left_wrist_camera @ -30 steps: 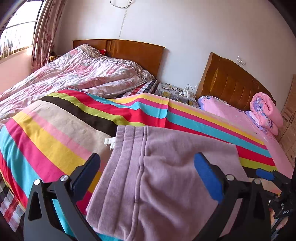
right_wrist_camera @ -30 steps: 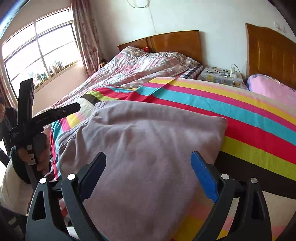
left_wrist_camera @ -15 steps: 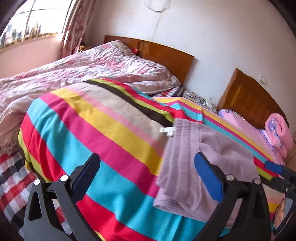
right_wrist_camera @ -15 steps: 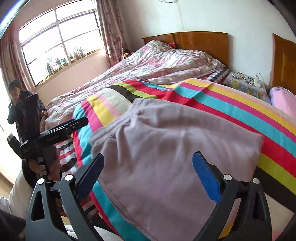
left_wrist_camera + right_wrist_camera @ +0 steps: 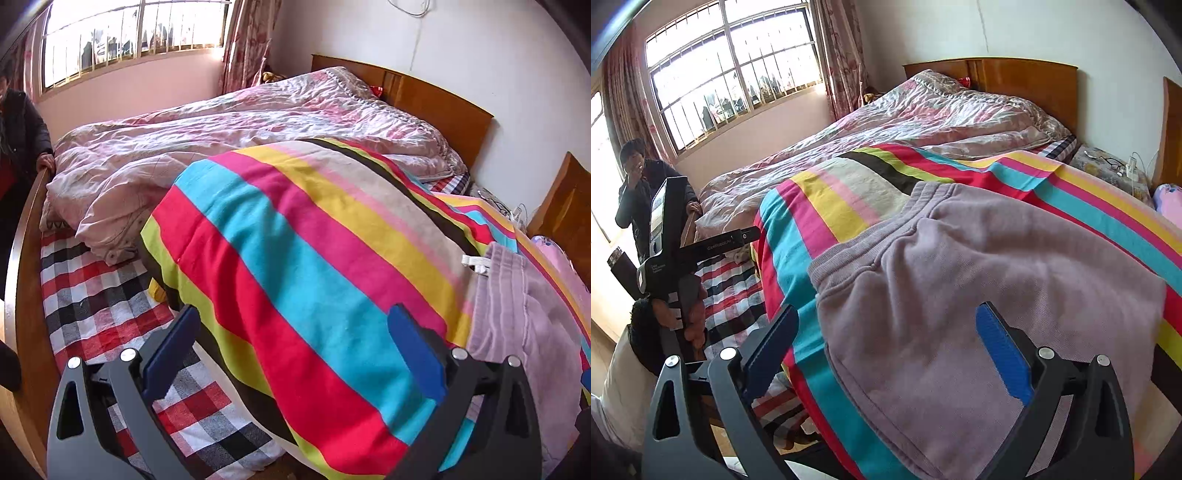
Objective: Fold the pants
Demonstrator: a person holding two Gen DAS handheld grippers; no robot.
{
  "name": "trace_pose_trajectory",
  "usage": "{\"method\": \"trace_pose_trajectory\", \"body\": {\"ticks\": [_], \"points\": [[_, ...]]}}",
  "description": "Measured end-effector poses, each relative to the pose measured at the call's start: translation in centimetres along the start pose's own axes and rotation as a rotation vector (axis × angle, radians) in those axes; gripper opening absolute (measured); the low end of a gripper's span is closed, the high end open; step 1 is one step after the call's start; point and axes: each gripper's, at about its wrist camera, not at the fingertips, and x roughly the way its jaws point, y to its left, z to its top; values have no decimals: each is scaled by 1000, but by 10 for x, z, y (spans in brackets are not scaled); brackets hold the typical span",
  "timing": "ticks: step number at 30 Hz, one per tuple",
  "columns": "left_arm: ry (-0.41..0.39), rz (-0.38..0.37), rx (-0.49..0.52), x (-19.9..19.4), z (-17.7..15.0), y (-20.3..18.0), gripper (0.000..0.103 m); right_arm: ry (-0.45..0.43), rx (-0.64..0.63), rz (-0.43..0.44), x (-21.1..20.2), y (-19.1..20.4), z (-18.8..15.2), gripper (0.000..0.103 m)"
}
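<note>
1. Right now we see the folded pants (image 5: 990,280) lying flat on the striped blanket (image 5: 295,266), near the bed's foot edge, waistband toward the window side.
2. Our left tool (image 5: 295,358) hangs over the blanket with its jaws spread wide, gripping nothing; the pants sit well off to its right (image 5: 528,314).
3. Our right tool (image 5: 886,354) hovers above the pants, jaws likewise spread and empty.
4. We also spot a pink quilt (image 5: 229,133) heaped beyond the blanket, and a checked sheet (image 5: 110,295) bare at the bed's near left corner.
5. Another person (image 5: 642,184) stands by the window (image 5: 735,66).
</note>
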Motion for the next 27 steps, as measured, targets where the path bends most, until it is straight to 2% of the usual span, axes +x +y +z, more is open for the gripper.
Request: {"method": "trace_pose_trajectory", "body": {"ticks": [3,6,7,8,11,14,19,22,25,26,27], "points": [[-30,-96,79,-18,-10,-39,102,-39,44,-62,-28,-15,-27,95],[-61,-158,165,-37,-23,-70,102,-9,78,-138,-30,-31,-53,96],[-69,-169,185,-43,-27,-78,102,21,99,-139,-24,-38,-62,96],[-75,-180,200,-48,-31,-83,102,55,124,-119,-17,-46,-72,96],[-89,-218,218,-63,-39,-92,102,-33,111,-78,-20,-52,-91,97],[-113,-232,227,-77,-43,-96,102,-34,89,-67,-18,-53,-93,98],[-136,-248,241,-88,-46,-102,102,-66,140,-5,-19,-63,-97,99],[-112,-333,271,-87,-52,-120,102,-83,129,13,-22,-62,-99,99],[-88,-465,366,-77,-69,-152,102,-98,105,-3,-23,-58,-101,99],[-73,-484,411,-71,-77,-165,102,-99,95,-10,-23,-56,-101,99],[-63,-466,452,-62,-84,-175,102,-97,88,-16,-23,-55,-101,99]]}}
